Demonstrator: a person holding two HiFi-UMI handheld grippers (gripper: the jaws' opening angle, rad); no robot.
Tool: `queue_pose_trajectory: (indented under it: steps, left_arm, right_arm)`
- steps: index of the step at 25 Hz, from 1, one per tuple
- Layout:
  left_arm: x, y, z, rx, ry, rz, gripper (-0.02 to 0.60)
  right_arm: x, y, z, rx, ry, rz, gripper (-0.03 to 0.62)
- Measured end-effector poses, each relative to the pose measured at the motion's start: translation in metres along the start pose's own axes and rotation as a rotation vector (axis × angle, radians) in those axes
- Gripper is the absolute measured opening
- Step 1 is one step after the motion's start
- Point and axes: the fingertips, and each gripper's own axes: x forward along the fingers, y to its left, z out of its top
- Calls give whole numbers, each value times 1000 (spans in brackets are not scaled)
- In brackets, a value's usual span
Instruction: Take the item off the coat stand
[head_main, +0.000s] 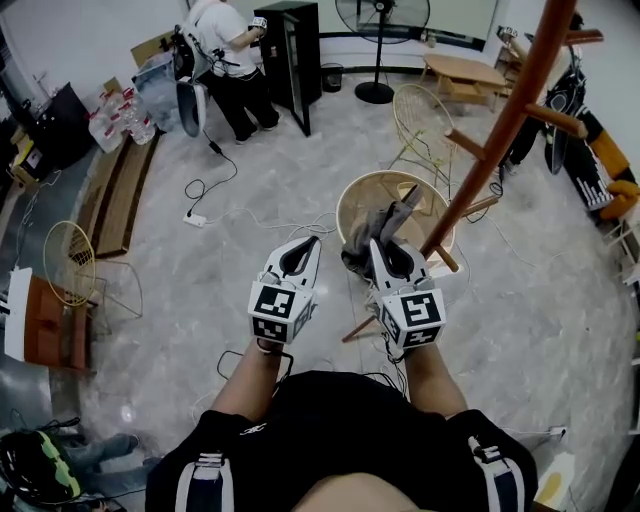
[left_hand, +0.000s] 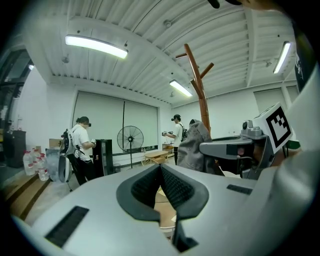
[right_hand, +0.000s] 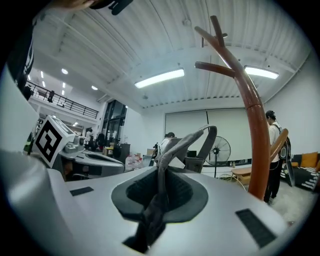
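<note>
Right tool (head_main: 385, 248) clenched on grey bag (head_main: 360, 250): strap (right_hand: 162, 170) pinched flat between pads, loop standing free above jaws. Bag hangs at tool's 12 o'clock, over round wicker chair (head_main: 345, 205), just beside coat stand (head_main: 500, 130) pole, which rises toward 2 o'clock. Left tool (head_main: 298, 258) at 9 o'clock of right one, jaws pressed together, nothing between. Person (head_main: 225, 60) in white top far off at 11 o'clock, by black cabinet (head_main: 290, 40).

The coat stand (head_main: 510, 110) is cut off at the top edge; the grey bag (head_main: 357, 252) is partly hidden by the right gripper (head_main: 384, 250).
</note>
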Motion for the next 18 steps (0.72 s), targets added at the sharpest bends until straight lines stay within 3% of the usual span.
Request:
queue_pose_trajectory:
  steps: [8, 13, 18]
  left_arm:
    - [7, -9, 2, 0, -3, -21, 17]
    - [3, -38, 1, 9, -1, -17, 17]
    - [11, 0, 30, 4, 1, -17, 17]
  right_arm:
    - [-9, -7, -3, 15, -3, -10, 52]
    - [-37, -19, -6, 25, -16, -9, 52]
    - [-1, -19, 24, 34, -17, -17, 52]
